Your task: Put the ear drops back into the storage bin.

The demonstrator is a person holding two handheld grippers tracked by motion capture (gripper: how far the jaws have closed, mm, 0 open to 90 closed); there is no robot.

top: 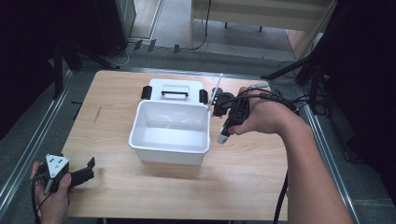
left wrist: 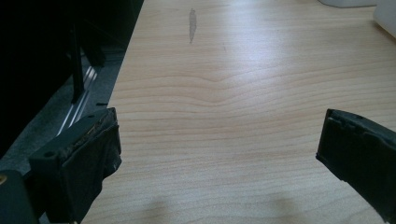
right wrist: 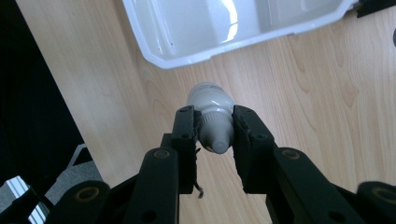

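Simply a small white bottle (right wrist: 211, 105), grey-capped.

light: overhead, bright on table (top: 116, 186) | surroundings dark | glare on wood (soft shadows)

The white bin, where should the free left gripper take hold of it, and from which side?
Probably the near rim of the bin, taken from above. The bin stands open and upright, its thin wall edge suits two jaws, and that side faces the left gripper, whose jaws stand wide apart. The right gripper is shut on a bottle.
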